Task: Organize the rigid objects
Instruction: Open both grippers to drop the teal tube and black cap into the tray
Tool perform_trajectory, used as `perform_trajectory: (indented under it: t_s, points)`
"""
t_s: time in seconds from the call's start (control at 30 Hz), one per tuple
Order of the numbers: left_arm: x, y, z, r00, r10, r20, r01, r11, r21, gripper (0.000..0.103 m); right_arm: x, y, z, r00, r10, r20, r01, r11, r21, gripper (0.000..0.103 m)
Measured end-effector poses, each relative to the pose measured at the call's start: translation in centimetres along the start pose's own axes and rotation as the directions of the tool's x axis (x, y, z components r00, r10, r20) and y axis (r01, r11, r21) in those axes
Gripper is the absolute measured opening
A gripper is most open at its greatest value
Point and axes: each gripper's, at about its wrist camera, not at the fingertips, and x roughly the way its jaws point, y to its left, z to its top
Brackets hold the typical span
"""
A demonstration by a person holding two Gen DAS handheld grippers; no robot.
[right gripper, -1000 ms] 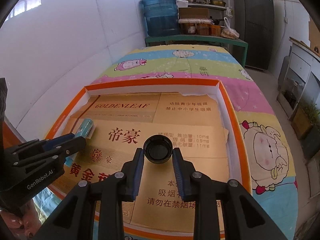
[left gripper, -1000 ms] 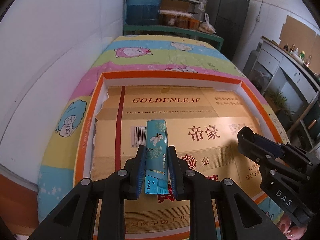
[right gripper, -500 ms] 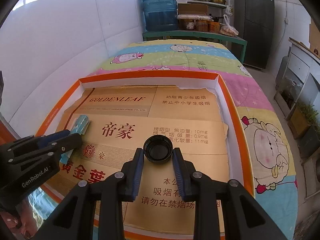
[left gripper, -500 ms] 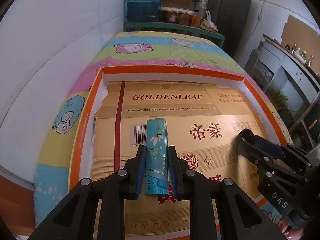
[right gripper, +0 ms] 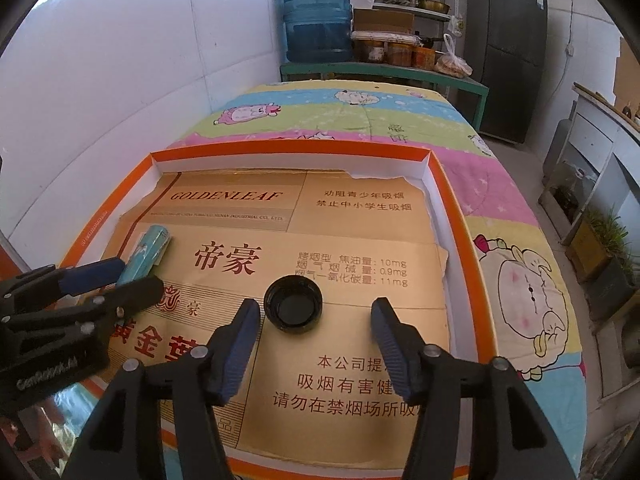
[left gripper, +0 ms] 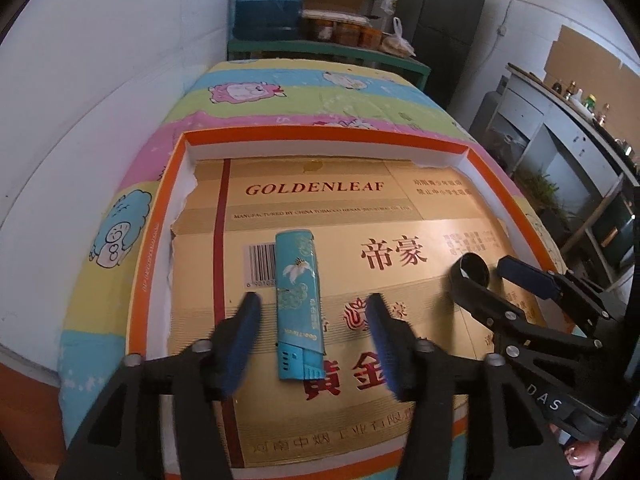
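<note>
Both grippers have just let go of their loads inside the orange-rimmed tray, so the placing step looks finished on both sides. The left gripper has its jaws just opened wide, and the teal lighter lies flat on the gold cardboard liner between its fingers, clear of both blue pads, pointing away along the fingers' line. The right gripper has likewise just opened wide; the black bottle cap sits open side up on the liner between its fingertips, nearer the left finger than the right and seemingly touching neither. The next move, as I judge it, calls for drawing each gripper straight back and up so that no pad drags the lighter or nudges the cap. The two grippers stand close side by side, each showing at the edge of the other's view, so they should withdraw without crossing. Beyond the fingers lie the tray's far wall, a striped cartoon bedcover, then a blue water jug and a dark fridge, none in the way
</note>
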Motion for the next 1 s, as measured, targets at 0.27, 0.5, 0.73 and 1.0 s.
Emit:
perform_trajectory:
  t_s: [0.27,0.5,0.73,1.0]
  points:
    - [-1.2,0.1,-0.1,0.998,-0.043,0.046,0.043,0.999,-0.013,0.065,-0.4,-0.7,-0.1,1.000,0.008,0.013,-0.008,0.999,0.032,0.057]
    - [-3.2,0.2,0.2,0.989,-0.075,0.129,0.078,0.997,-0.012,0.074,-1.2,-1.5,-0.1,0.998,0.034,0.043,-0.038,0.996,0.079,0.057]
    - [-4.6,0.0,0.1,0.981,-0.086,0.174,0.088,0.996,-0.007,0.074,-2.8,-1.4,-0.2,0.992,0.017,0.128,-0.028,0.996,0.084,0.057]
    - [-5.9,-0.6,0.1,0.978,-0.090,0.189,0.092,0.996,-0.003,0.073,-4.2,-0.4,0.0,0.986,-0.015,0.164,0.008,0.999,0.041,0.057]
